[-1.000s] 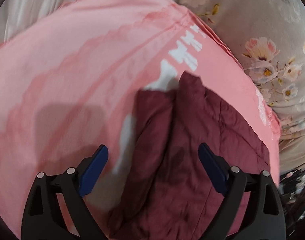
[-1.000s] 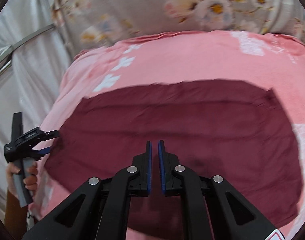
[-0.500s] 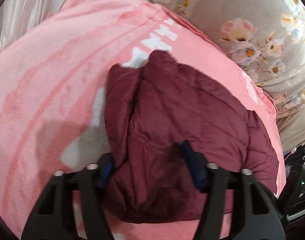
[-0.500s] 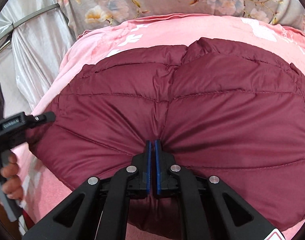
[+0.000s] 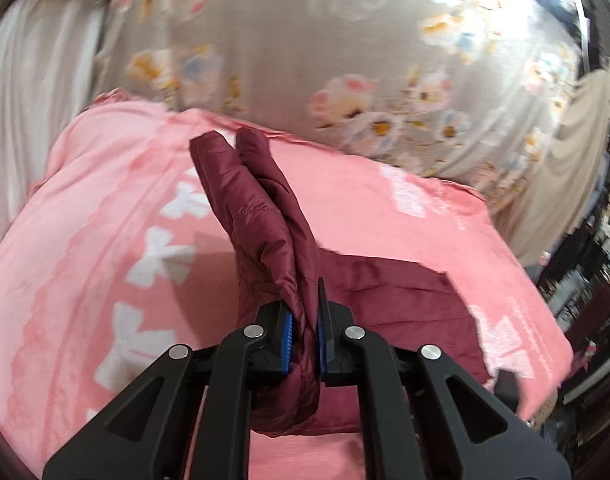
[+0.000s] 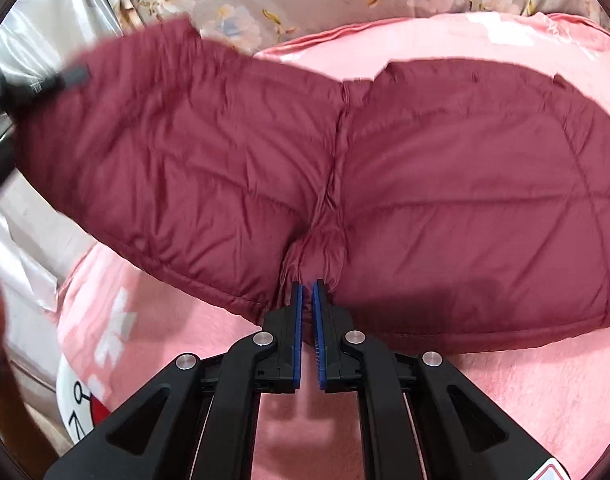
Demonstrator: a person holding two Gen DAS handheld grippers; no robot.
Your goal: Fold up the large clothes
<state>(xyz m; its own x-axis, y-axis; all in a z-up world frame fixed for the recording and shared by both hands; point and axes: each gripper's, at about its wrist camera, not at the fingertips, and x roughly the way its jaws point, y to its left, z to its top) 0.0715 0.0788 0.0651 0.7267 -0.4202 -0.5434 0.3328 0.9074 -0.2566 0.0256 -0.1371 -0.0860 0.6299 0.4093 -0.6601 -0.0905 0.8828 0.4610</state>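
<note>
A maroon quilted jacket (image 6: 445,184) lies spread over a pink blanket (image 6: 505,380). My right gripper (image 6: 307,288) pinches its near hem at the middle seam, where the fabric puckers into the tips; the jaws stand a slit apart and are just opening. In the left wrist view a doubled fold of the jacket (image 5: 265,216) rises upright from my left gripper (image 5: 305,312), whose blue pads are closing and press on it from both sides. The left gripper (image 6: 65,76) shows blurred at the jacket's raised left end.
The pink blanket (image 5: 105,240) with white bow prints covers the bed. A grey floral sheet (image 5: 305,40) lies behind it. A white cushion with a cartoon face (image 6: 81,400) sits at the near left. Dark clutter (image 5: 593,280) stands past the bed's right edge.
My left gripper went from wide open over the jacket to shut on its edge and lifted it off the blanket. The jacket's left side now hangs raised. My right gripper sank slightly.
</note>
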